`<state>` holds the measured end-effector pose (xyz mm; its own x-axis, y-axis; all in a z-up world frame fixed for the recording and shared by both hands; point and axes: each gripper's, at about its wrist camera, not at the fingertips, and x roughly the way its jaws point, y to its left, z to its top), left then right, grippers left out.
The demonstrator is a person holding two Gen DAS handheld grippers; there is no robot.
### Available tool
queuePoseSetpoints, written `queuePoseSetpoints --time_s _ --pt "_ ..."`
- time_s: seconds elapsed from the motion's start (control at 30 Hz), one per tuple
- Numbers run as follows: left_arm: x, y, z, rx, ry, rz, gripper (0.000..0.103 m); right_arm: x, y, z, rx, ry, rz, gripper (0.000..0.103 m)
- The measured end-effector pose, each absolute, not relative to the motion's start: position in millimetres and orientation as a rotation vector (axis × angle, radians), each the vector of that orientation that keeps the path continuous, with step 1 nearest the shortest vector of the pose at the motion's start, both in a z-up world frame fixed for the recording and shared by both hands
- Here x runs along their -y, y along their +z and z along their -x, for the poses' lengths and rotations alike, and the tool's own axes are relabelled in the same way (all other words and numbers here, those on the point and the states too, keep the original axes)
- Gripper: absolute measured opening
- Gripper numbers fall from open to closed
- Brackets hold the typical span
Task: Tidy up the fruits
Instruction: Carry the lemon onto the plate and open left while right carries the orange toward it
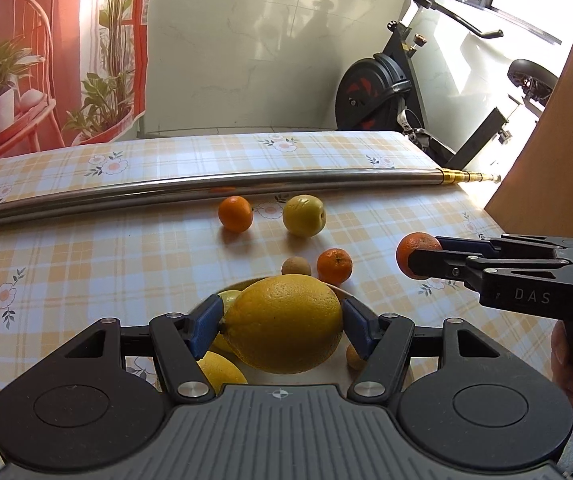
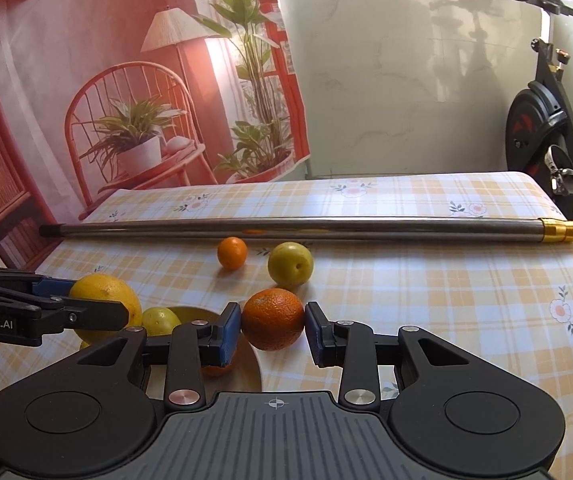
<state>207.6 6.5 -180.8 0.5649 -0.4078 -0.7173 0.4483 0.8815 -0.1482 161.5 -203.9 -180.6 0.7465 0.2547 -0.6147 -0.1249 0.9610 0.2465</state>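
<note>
We hold a big yellow lemon point(image 1: 284, 322) in our left gripper point(image 1: 282, 326). Its two blue pads press on the lemon's sides and pinch it. The lemon hangs just over a plate point(image 1: 348, 294) that already has more yellow fruit point(image 1: 222, 372) on it.

Our right gripper point(image 2: 273, 326) pinches an orange point(image 2: 273, 319) between its blue pads. From the left camera we see this orange up in the air, off to the right of the plate.

On the table point(image 1: 86, 264) past the plate lie more fruits. A small orange point(image 1: 334, 266) and a little brown fruit point(image 1: 296, 267) sit close together, just beyond the plate. Farther back are another small orange point(image 1: 235, 214) and a yellow-green apple point(image 1: 303, 216), side by side but not touching.

Behind them a long shiny metal pole point(image 1: 206, 190) with a gold tip lies across the checked tablecloth. Past the table stand a white wall, a red picture cloth point(image 1: 46, 60) with plants, and an exercise bike point(image 1: 386, 88).
</note>
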Motion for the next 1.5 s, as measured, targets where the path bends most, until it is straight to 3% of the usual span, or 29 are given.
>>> queuePoseSetpoints --time_s 0.9,1.13,1.5 --pt "35 -210 -200 -0.854 -0.560 -0.321 0.067 208 -189 -156 -0.719 0.207 -0.212 0.032" --pt "31 -206 -209 -0.857 -0.566 -0.252 0.061 207 -189 -155 -0.721 0.206 -0.211 0.032" --pt "3 -181 -213 -0.802 -0.499 -0.082 0.060 201 -194 -156 -0.773 0.251 -0.194 0.032"
